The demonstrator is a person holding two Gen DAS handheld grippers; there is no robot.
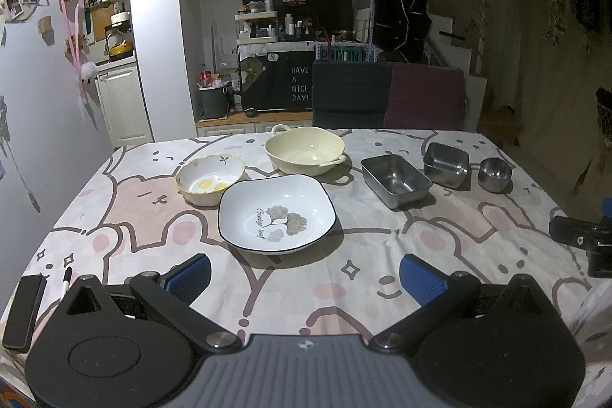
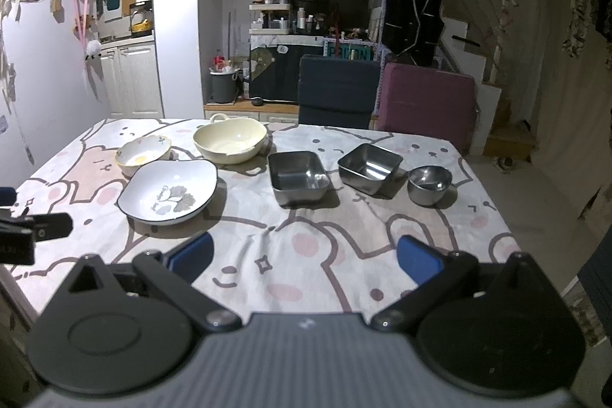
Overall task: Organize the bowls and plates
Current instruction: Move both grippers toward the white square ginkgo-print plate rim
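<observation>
In the left wrist view, the left hand-held gripper (image 1: 305,277) is spread wide and empty, hovering low over the near edge of the counter (image 1: 382,293). Straight ahead of its gap lies the white leaf-print dish (image 1: 277,215), a rounded square with no clear long axis; the egg-print bowl (image 1: 210,179) sits touching or just beside its far-left rim, and the cream handled bowl (image 1: 305,150) stands behind them. Off to the right run the steel rectangular tray (image 1: 396,181), the steel square tin (image 1: 446,158) and the small steel cup (image 1: 495,173). In the right wrist view, the right hand-held gripper (image 2: 304,257) is likewise spread and holds nothing. From here the steel tray (image 2: 298,177) lies almost dead ahead, with the square tin (image 2: 370,168) and steel cup (image 2: 429,184) ahead to the right, while the leaf dish (image 2: 168,192) sits well to the left. So the left hand looks nearer the ceramics and the right hand nearer the steel set; nothing is stacked yet.
</observation>
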